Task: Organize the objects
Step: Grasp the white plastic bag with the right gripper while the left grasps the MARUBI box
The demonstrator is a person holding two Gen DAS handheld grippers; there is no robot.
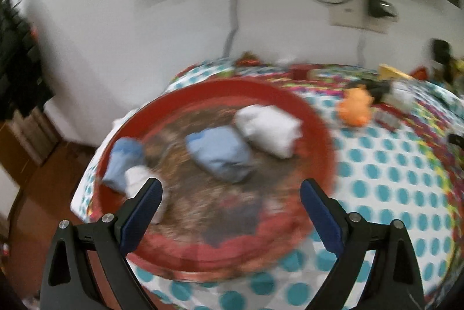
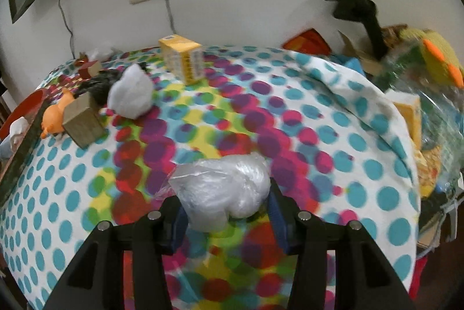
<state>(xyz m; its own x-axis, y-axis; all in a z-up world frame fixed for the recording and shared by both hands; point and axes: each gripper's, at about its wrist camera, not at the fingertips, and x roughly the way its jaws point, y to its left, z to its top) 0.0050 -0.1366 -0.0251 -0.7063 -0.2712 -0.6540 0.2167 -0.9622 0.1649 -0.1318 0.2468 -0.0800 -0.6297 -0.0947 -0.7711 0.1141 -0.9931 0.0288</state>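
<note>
Hovering above the round red tray (image 1: 316, 118), the left gripper (image 1: 230, 188) has its fingers spread wide and empty; motion blur smears the soft white (image 1: 268, 130) and pale blue cloth bundles (image 1: 220, 155) lying inside, so their folds cannot be read. From the right wrist, the right gripper (image 2: 224, 208) pinches a crinkled clear-plastic bag of white stuffing (image 2: 223, 189) over the dotted cloth (image 2: 377, 165). It looks light, squashy and slippery, best held across its middle; its near underside is hidden.

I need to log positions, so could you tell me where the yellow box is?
In the right wrist view, the yellow box stands upright on the dotted cloth near the wall, behind the white bundle.
</note>
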